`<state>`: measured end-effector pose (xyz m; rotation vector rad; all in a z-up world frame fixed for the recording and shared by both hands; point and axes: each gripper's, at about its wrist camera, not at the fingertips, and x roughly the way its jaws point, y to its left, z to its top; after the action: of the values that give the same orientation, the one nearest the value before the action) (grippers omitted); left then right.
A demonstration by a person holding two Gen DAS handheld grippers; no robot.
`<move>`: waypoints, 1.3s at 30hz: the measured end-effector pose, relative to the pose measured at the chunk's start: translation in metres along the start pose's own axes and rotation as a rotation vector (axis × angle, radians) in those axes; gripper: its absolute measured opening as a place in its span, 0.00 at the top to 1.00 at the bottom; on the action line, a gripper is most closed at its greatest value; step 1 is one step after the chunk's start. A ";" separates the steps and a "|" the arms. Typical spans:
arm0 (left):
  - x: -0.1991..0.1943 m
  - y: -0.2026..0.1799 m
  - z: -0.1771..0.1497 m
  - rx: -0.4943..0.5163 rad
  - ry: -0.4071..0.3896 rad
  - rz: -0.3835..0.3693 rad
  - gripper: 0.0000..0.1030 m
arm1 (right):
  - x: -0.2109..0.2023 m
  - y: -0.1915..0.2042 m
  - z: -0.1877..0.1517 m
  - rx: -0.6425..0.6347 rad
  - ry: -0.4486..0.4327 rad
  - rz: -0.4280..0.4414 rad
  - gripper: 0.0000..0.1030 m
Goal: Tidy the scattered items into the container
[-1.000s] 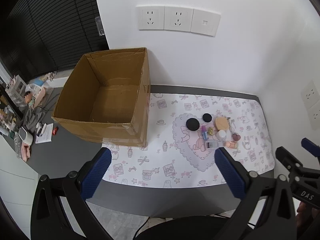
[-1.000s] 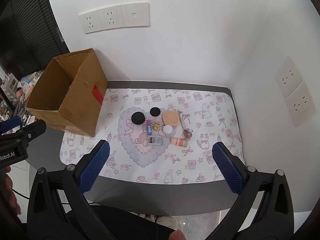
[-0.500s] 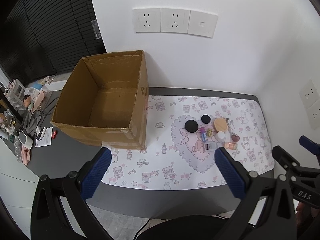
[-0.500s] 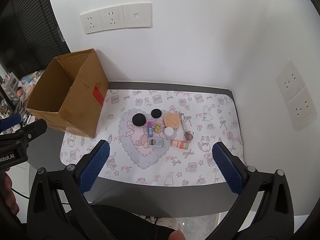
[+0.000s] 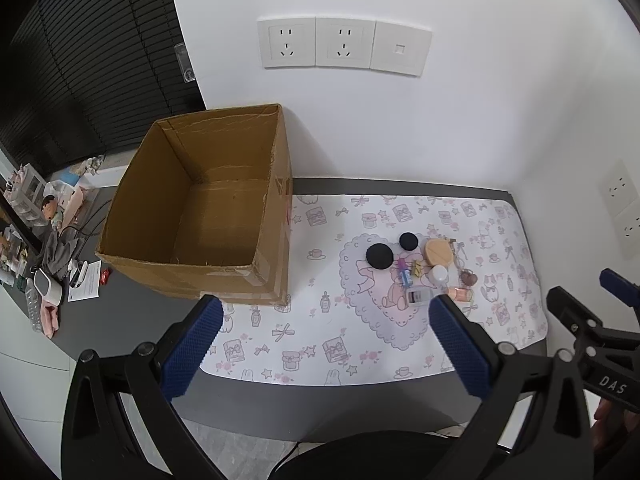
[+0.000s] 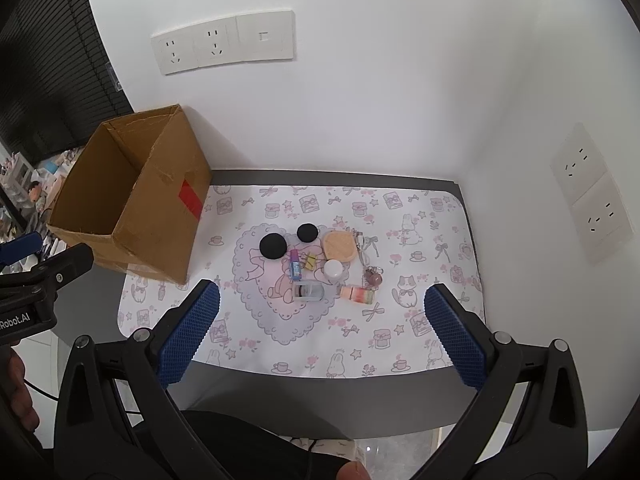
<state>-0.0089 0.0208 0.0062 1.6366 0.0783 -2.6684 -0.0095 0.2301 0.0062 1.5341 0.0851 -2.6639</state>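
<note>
An open brown cardboard box (image 5: 208, 216) (image 6: 132, 204) stands empty at the left end of a patterned mat (image 5: 320, 320) (image 6: 420, 264). Several small items lie clustered on the mat's heart print: two black round discs (image 6: 273, 245), a tan square puff (image 6: 339, 245), a white cap (image 6: 333, 269), a purple-blue tube (image 6: 295, 267), a clear case (image 6: 308, 292), a peach bottle (image 6: 358, 294) and a keyring (image 6: 374, 278). My left gripper (image 5: 326, 344) is open, high above the table's near edge. My right gripper (image 6: 320, 330) is open too, held above the mat's near side.
White walls with sockets (image 5: 344, 46) close the back and right (image 6: 592, 200). A cluttered grey shelf (image 5: 52, 248) with small objects lies left of the box. Dark blinds (image 5: 80, 60) hang at the far left. The other gripper shows in each view's edge.
Both cameras have drawn back and up a little, so the box and items look smaller and lower in view. Nothing on the mat has moved; both grippers stay open.
</note>
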 end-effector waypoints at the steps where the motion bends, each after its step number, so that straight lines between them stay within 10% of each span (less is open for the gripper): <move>1: 0.001 -0.001 0.001 0.000 0.002 -0.001 0.00 | 0.000 -0.001 0.000 0.003 0.000 -0.003 0.00; 39: 0.013 -0.015 0.007 0.020 0.007 -0.023 0.00 | 0.013 -0.009 0.009 0.034 0.046 0.022 0.00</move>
<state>-0.0216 0.0354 -0.0013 1.6607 0.0706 -2.6895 -0.0243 0.2381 -0.0009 1.5972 0.0250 -2.6274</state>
